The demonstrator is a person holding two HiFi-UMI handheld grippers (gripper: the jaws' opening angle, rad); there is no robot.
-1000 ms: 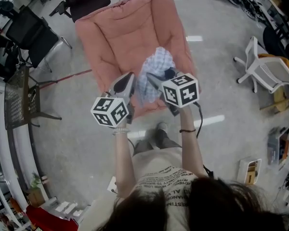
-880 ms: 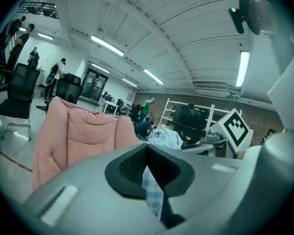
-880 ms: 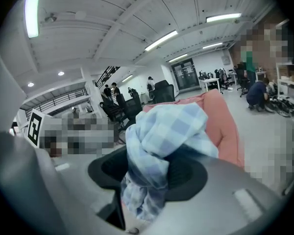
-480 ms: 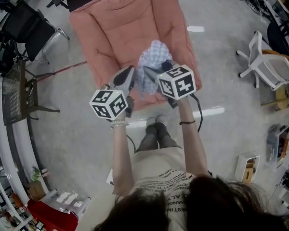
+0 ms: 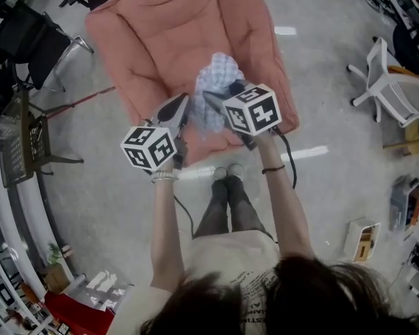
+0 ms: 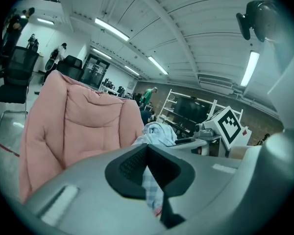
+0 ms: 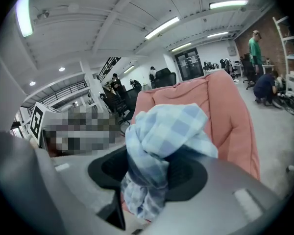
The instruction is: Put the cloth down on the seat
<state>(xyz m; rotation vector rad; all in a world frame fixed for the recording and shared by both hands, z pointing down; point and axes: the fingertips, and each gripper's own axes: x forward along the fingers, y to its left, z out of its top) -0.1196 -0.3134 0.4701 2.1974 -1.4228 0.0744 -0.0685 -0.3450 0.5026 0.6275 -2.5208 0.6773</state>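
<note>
Cloth [image 7: 161,131], pale blue and checked, held in the air over the front part of the seat [image 5: 174,40], close to its front edge and not yet lying on it. The right gripper [image 7: 154,175] clamps a thick wad of the fabric, its jaws standing wide around the bunch, which bulges above them and hangs below. The left gripper [image 6: 147,153] has its jaws pressed together at the tips, apparently on a thin edge of the same cloth, a strip of which shows just behind the pads. Likely faults from here: a release this near the front edge could let the fabric slide off onto the floor [image 5: 91,208]. If one gripper lets go well ahead of the other, the cloth would swing rather than settle. The wad wedged between the right jaws may also cling to them. Both forearms, left [image 5: 164,215] and right [image 5: 283,201], reach forward almost straight, with the grippers side by side, close together and tilted upward toward the seat's back.
</note>
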